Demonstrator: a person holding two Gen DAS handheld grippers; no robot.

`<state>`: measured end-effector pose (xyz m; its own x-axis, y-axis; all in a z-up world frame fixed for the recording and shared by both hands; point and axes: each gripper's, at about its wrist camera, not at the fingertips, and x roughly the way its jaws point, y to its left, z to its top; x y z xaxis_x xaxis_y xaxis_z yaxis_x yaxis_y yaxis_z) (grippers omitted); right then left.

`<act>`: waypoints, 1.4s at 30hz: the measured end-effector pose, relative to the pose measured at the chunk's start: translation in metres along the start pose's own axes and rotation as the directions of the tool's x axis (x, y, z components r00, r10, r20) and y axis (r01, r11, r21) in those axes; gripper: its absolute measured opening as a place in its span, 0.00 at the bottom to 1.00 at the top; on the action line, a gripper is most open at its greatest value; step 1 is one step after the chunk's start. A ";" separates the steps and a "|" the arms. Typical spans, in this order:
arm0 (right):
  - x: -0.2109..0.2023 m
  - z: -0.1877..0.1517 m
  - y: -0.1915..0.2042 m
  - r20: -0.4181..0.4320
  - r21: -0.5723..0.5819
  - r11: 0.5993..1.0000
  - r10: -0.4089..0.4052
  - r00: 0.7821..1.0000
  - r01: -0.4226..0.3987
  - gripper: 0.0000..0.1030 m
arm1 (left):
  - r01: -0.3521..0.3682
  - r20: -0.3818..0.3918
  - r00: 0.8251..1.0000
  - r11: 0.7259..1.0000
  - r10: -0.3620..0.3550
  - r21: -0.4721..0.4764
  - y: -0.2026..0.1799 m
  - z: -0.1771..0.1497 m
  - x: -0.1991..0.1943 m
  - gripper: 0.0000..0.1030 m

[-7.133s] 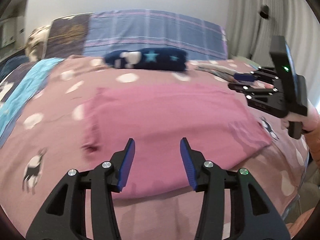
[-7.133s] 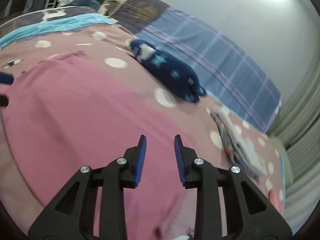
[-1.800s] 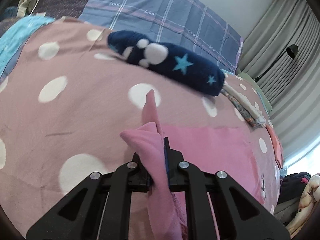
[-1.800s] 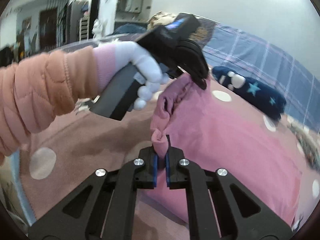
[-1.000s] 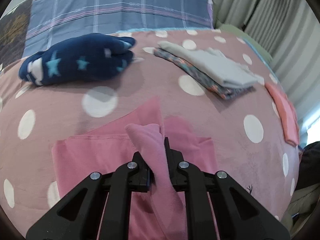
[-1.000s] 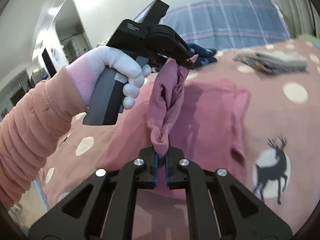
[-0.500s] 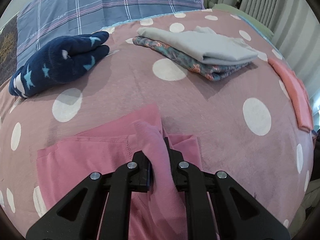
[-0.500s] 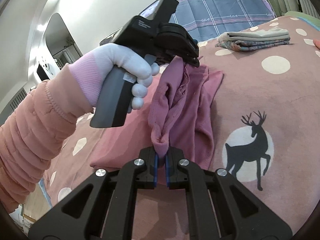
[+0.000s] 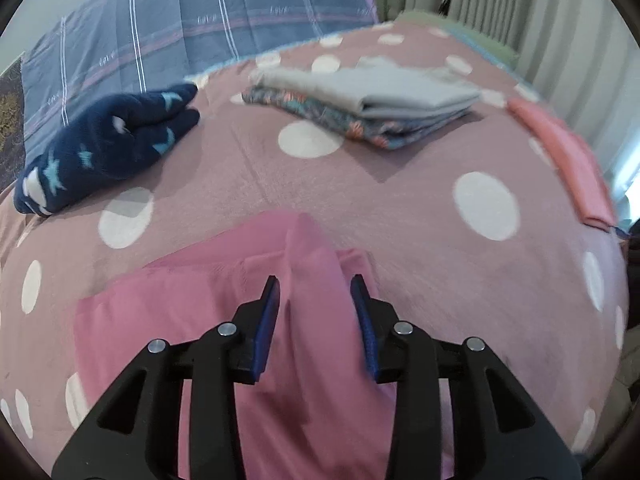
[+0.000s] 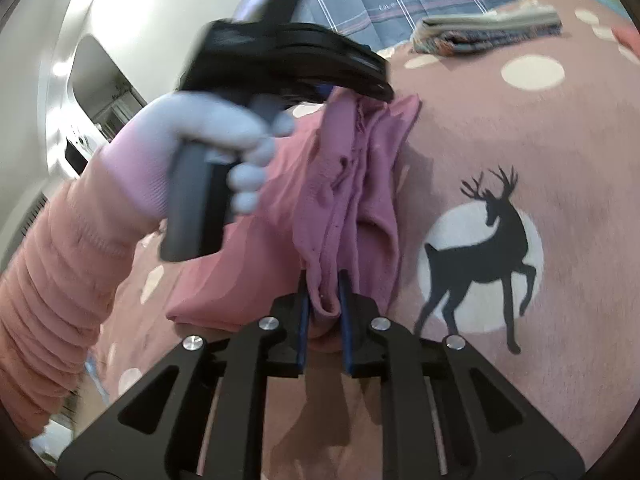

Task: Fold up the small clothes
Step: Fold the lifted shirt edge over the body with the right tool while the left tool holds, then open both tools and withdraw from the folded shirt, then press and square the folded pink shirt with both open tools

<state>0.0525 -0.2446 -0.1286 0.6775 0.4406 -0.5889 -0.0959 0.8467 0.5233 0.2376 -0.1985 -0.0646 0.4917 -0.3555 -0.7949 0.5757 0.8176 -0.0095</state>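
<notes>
Pink garment (image 9: 192,312) lying partly folded on the dotted bedspread (image 9: 420,216). Left gripper (image 9: 316,308): jaws just opened, spread either side of a raised fold, pads clear of it. Right gripper (image 10: 323,300): jaws just eased apart, a bunched edge between them; contact is blurred, apparently loose. Beyond lie a navy garment (image 9: 104,148) and a folded stack (image 9: 368,108).

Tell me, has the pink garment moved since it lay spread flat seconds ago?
Yes. The pink garment has been folded over, its lifted edge now nearer the folded stack.
</notes>
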 end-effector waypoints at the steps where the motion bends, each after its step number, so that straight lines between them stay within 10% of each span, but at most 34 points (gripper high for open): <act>1: -0.001 0.000 -0.003 -0.003 0.012 1.000 0.012 1.000 -0.012 0.14 | 0.003 0.019 1.000 1.000 -0.003 -0.002 0.002 -0.005 -0.011 0.43; 10: -0.011 -0.004 -0.018 -0.013 0.046 0.998 0.054 0.998 -0.053 0.14 | -0.105 0.219 0.970 0.994 0.104 -0.005 0.043 -0.124 -0.134 0.65; 18: -0.007 -0.005 -0.012 -0.026 0.024 1.000 0.009 1.000 -0.008 0.16 | -0.161 0.158 0.975 0.986 0.154 0.034 0.043 -0.229 -0.154 0.66; 42: -0.005 -0.002 0.002 -0.022 0.033 0.999 -0.042 0.999 0.043 0.37 | -0.256 0.115 0.959 0.966 0.258 -0.035 0.044 -0.235 -0.116 0.69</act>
<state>0.0475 -0.2447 -0.1255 0.6649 0.4112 -0.6236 -0.0426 0.8543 0.5180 0.0524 -0.0153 -0.1154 0.6952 -0.1819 -0.6954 0.4077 0.8965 0.1731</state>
